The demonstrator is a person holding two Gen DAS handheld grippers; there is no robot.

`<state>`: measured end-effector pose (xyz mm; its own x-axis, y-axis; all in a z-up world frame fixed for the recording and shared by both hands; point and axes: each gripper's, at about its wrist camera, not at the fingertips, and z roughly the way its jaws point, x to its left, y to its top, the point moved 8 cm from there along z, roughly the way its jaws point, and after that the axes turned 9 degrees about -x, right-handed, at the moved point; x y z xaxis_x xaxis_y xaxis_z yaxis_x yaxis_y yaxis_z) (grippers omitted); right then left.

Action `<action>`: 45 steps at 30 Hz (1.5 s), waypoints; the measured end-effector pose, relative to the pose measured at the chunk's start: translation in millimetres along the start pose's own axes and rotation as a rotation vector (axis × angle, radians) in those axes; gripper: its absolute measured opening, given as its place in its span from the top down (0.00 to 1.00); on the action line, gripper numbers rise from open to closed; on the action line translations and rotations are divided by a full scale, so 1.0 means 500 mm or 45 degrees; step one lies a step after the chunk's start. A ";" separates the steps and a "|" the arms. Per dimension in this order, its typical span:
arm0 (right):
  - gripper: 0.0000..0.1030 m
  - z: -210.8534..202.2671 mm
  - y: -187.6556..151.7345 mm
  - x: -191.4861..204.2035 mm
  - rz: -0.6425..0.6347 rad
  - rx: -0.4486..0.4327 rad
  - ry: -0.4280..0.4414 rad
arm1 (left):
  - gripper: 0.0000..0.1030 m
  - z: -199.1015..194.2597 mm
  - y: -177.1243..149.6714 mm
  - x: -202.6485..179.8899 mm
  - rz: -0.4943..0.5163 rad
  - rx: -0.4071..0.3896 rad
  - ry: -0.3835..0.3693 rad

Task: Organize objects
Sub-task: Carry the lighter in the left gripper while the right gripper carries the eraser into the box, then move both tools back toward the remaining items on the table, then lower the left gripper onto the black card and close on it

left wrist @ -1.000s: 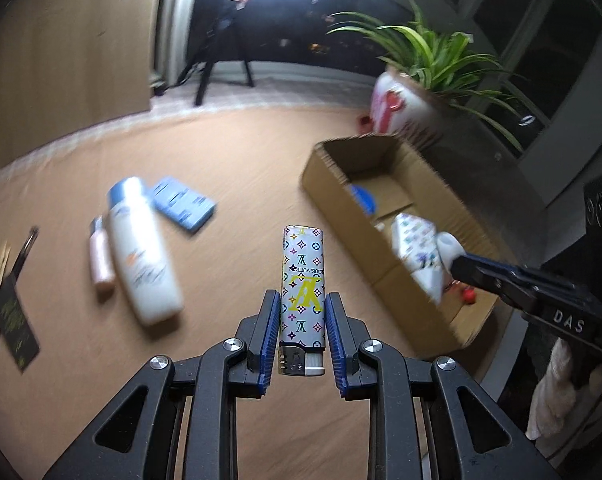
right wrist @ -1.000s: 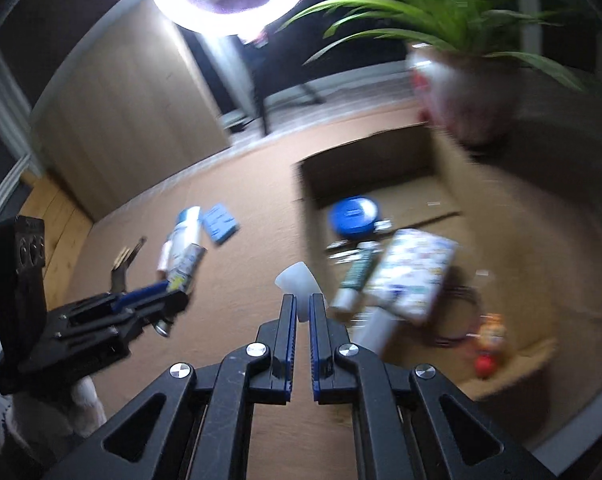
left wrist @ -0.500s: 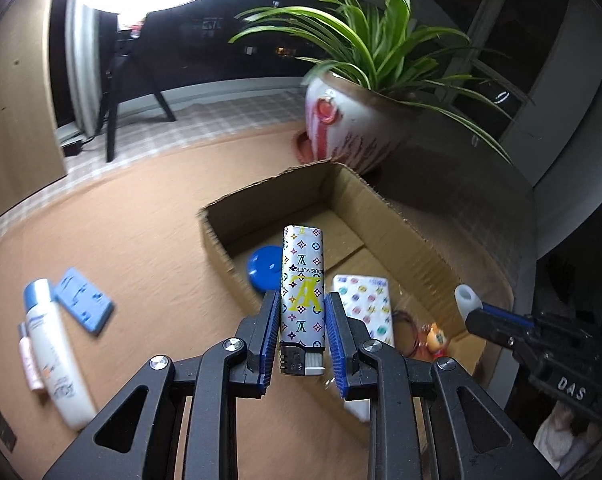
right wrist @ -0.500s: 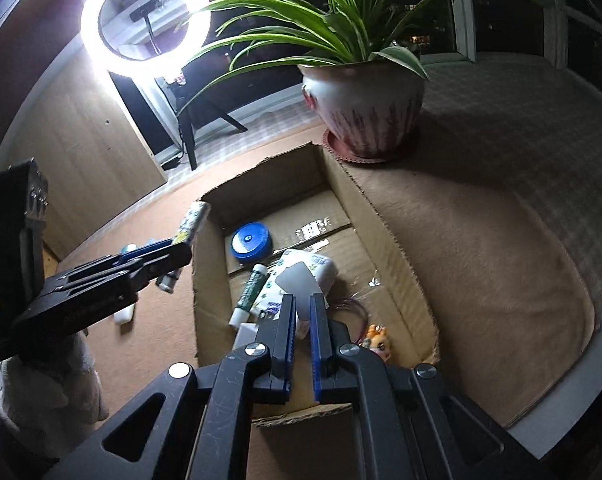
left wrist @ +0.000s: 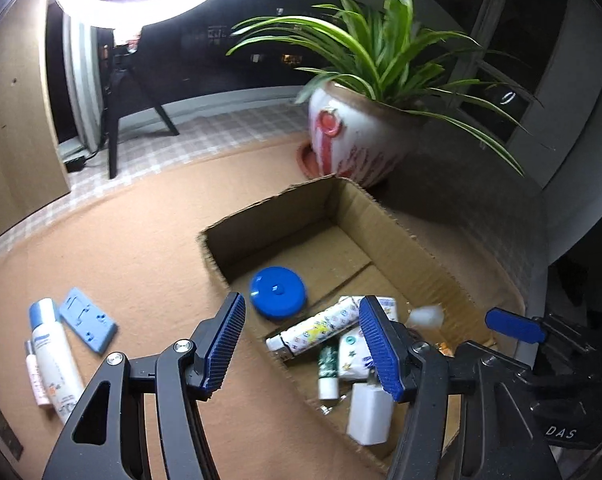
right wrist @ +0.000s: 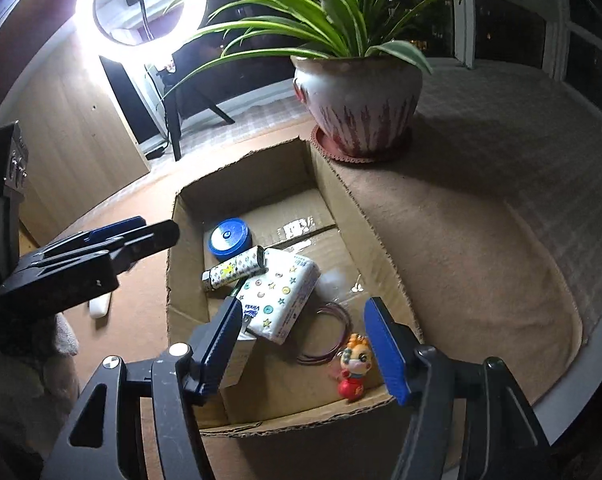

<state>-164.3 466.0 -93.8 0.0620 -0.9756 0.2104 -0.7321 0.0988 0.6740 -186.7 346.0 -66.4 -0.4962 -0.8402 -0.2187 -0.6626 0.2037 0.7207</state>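
An open cardboard box stands on the brown table. The patterned lighter lies inside it beside a blue round lid and a tissue pack. A small white cap, blurred, is in the box too. My left gripper is open and empty over the box's near left edge. My right gripper is open and empty above the box's near end.
A potted plant stands behind the box. On the table left of the box lie a white bottle, a small pink tube and a blue flat piece. A toy figure, rings and a white block lie in the box.
Both grippers have opened. The lighter has dropped from the left gripper into the box, and the white cap has left the right gripper and landed in the box.
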 end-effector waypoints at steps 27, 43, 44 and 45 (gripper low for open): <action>0.42 0.002 -0.031 0.226 -0.057 0.042 0.217 | 0.39 -0.272 -0.227 0.521 -0.456 0.075 0.489; 0.42 0.027 -0.050 0.264 -0.054 0.090 0.264 | 0.39 -0.311 -0.333 0.729 -0.790 0.162 0.752; 0.42 0.028 -0.050 0.261 -0.051 0.092 0.263 | 0.39 -0.303 -0.331 0.732 -0.788 0.170 0.763; 0.42 0.029 -0.051 0.257 -0.046 0.094 0.260 | 0.39 -0.302 -0.333 0.735 -0.781 0.178 0.777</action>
<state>-147.4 335.4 -94.3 0.2195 -0.9176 0.3314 -0.7744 0.0428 0.6313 -174.2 -72.4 -167.5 0.3307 -0.9358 -0.1223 -0.7965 -0.3462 0.4957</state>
